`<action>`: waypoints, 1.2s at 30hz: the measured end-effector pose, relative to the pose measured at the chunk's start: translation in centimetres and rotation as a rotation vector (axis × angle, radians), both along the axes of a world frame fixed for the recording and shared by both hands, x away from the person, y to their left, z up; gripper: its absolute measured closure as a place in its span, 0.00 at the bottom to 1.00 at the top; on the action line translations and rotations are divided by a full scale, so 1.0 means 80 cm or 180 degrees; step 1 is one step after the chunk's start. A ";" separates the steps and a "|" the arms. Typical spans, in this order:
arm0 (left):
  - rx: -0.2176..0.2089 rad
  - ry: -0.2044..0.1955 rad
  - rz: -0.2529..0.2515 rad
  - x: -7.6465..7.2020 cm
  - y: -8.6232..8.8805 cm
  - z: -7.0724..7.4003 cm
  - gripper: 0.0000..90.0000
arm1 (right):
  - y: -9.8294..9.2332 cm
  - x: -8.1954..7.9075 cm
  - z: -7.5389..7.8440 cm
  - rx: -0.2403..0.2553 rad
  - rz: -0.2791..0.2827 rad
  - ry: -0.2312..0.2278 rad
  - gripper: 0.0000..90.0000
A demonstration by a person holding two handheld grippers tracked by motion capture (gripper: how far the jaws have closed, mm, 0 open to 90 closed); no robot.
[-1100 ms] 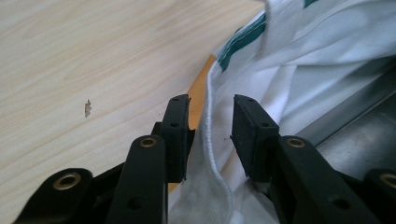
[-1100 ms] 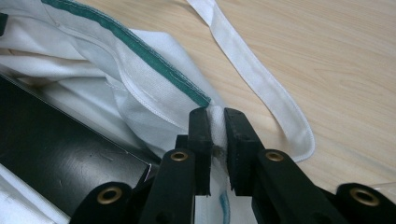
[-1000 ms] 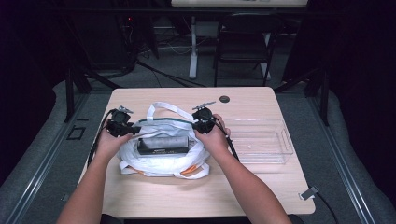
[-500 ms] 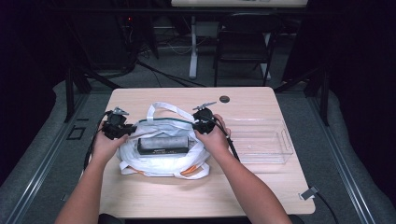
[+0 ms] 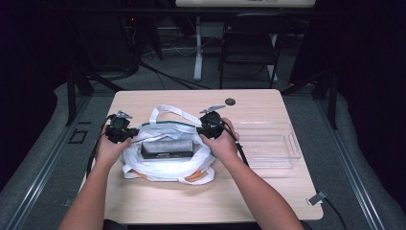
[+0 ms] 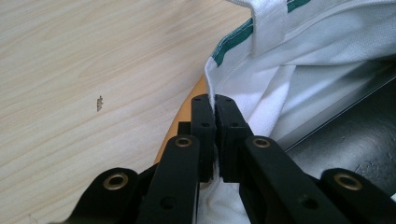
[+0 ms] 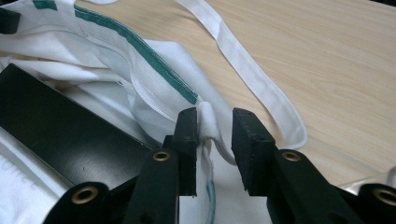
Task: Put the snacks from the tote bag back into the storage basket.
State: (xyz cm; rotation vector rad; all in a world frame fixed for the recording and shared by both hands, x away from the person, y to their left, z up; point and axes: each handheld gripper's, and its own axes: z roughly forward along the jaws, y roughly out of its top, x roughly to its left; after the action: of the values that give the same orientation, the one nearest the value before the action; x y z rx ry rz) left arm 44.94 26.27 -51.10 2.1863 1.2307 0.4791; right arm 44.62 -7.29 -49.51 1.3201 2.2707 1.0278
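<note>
A white cloth bag (image 5: 158,167) with green trim lies open in the middle of the table, with a dark flat box (image 5: 166,148) inside it. My left gripper (image 5: 118,129) is at the bag's left end; in the left gripper view the gripper (image 6: 215,100) is shut on the bag's rim (image 6: 233,46). My right gripper (image 5: 210,125) is at the bag's right end. Its jaws have just been opening: in the right gripper view the gripper (image 7: 212,119) stands apart around a fold of the rim (image 7: 205,121), which touches one jaw. The box (image 7: 60,116) lies just left of it.
A clear plastic bin (image 5: 273,143) stands to the right of the bag. A small dark disc (image 5: 230,101) lies near the table's far edge. Something orange (image 5: 194,176) shows under the bag's front. A loose white strap (image 7: 252,70) lies on the wooden table (image 7: 327,56).
Both hands stay at the bag's two ends. The left gripper has shifted a little along the rim at the left. Bag and box lie as before.
</note>
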 end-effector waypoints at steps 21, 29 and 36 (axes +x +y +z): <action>0.0039 0.0015 0.0024 0.001 -0.003 -0.001 0.97 | -0.019 -0.028 -0.002 0.0002 0.0122 0.0069 0.95; 0.0043 0.0010 -0.0014 0.001 -0.003 -0.001 0.97 | -0.022 -0.023 -0.008 -0.0011 0.0046 0.0122 0.98; 0.0040 0.0011 -0.0081 -0.001 -0.001 0.003 0.94 | -0.024 -0.022 -0.013 -0.0037 0.0025 0.0140 0.98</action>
State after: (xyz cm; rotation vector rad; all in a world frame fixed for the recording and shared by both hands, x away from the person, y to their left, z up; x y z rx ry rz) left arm 44.84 26.15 -50.85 2.2114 1.2034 0.4742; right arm 42.88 -9.24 -50.51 1.3428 2.3124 0.9959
